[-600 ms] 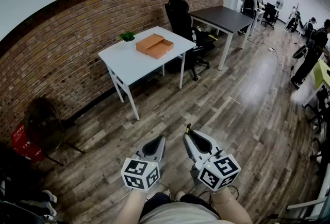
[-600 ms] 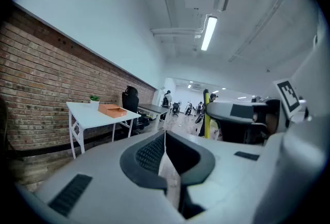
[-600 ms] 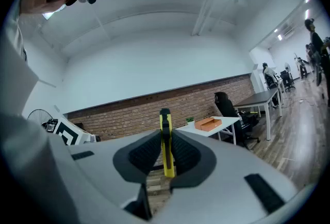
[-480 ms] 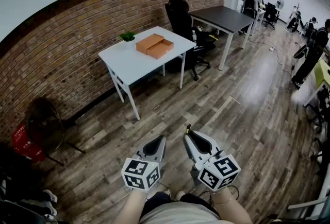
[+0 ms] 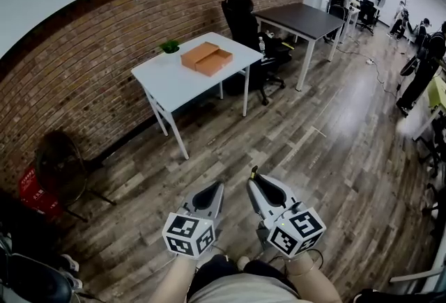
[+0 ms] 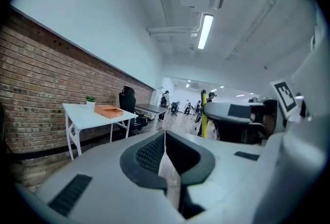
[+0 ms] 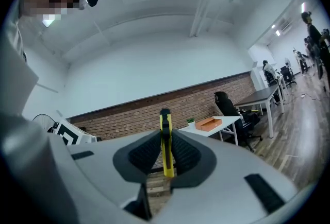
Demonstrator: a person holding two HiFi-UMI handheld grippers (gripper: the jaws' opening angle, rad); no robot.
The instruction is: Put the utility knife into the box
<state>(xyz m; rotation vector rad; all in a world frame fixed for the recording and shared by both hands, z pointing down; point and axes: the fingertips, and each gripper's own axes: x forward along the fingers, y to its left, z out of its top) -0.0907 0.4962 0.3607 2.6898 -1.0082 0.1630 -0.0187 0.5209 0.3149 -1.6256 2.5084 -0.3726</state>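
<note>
Right claw clamped on the knife; left claw closed, empty.
The box is seen on the far counter; the knife is best carried level, firmly pinched.

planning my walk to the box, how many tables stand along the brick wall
2: the white table with the orange box, and a dark table past it. More desks farther back may be hidden.

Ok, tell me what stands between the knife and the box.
Nothing visible. The right gripper holds the utility knife, and only bare wooden floor lies between it and the white table bearing the orange box.
</note>
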